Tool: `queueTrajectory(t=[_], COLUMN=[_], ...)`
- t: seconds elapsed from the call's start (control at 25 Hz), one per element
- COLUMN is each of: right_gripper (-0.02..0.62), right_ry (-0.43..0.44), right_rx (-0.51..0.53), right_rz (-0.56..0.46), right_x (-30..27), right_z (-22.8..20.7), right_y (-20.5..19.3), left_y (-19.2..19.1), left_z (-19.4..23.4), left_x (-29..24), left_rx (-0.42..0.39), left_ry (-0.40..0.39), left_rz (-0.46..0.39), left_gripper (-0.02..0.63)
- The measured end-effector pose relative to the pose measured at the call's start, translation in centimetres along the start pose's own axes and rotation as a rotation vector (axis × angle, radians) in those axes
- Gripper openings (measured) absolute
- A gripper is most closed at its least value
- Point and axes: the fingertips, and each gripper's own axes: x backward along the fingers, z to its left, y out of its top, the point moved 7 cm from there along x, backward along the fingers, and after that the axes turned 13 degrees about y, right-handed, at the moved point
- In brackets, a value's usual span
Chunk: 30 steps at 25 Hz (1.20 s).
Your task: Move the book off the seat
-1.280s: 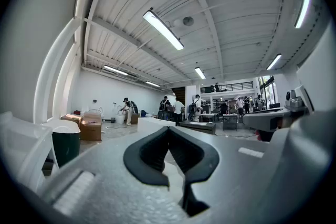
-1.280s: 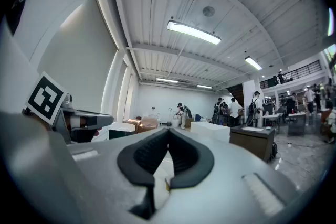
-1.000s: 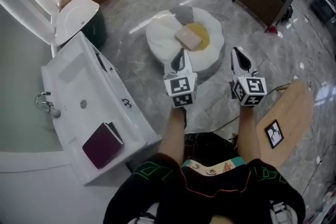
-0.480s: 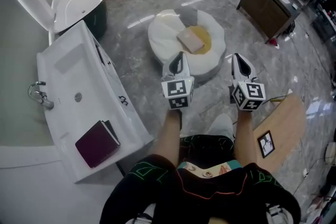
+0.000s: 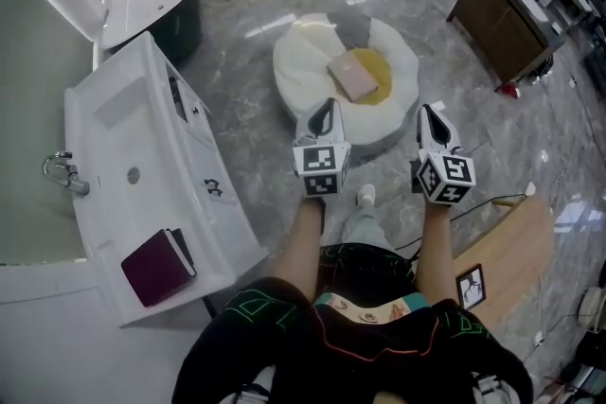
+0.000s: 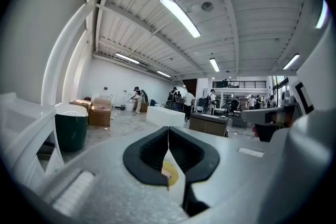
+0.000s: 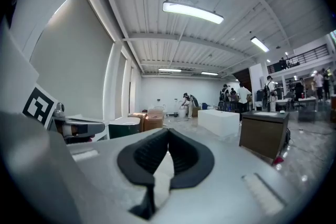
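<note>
Book (image 5: pixel 352 76) lies on seat (image 5: pixel 305 61), ahead of left tongs (image 5: pixel 326 105), apart; right tongs (image 5: pixel 428 112) alongside; both clenched, empty.

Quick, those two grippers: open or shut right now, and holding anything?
Left gripper: closed, holding nothing.
Right gripper: closed, holding nothing.

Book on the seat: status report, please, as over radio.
Left gripper shut, empty; right gripper shut, empty. Book flat on seat, untouched, ahead of both grippers. No obstacle seen between.
</note>
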Motion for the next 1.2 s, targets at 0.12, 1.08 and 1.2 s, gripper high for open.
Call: queueTrajectory(t=[0.12,1.08,1.2], right_gripper=[0.003,0.105,0.11], right_ry=[0.002,0.271,0.295], right_rx=[-0.036,-0.214,-0.213], right_rz=[0.025,0.419,0.522], right_x=[-2.1,-21.8,-24.3], right_z=[-4.2,-23.9,-24.5], right_y=[-1.7,-17.6,-21.6], left_y=[-1.6,-17.9,-22.2], left_z=[-2.0,-10.7,-9.9], left_x=[-3.5,-27.3,-30.2], left_rx=[-0.003,0.127,0.181], left_ry=[0.001,0.071,0.065], left_rz=[0.049,0.551,0.621], left_gripper=[0.012,0.141,0.167])
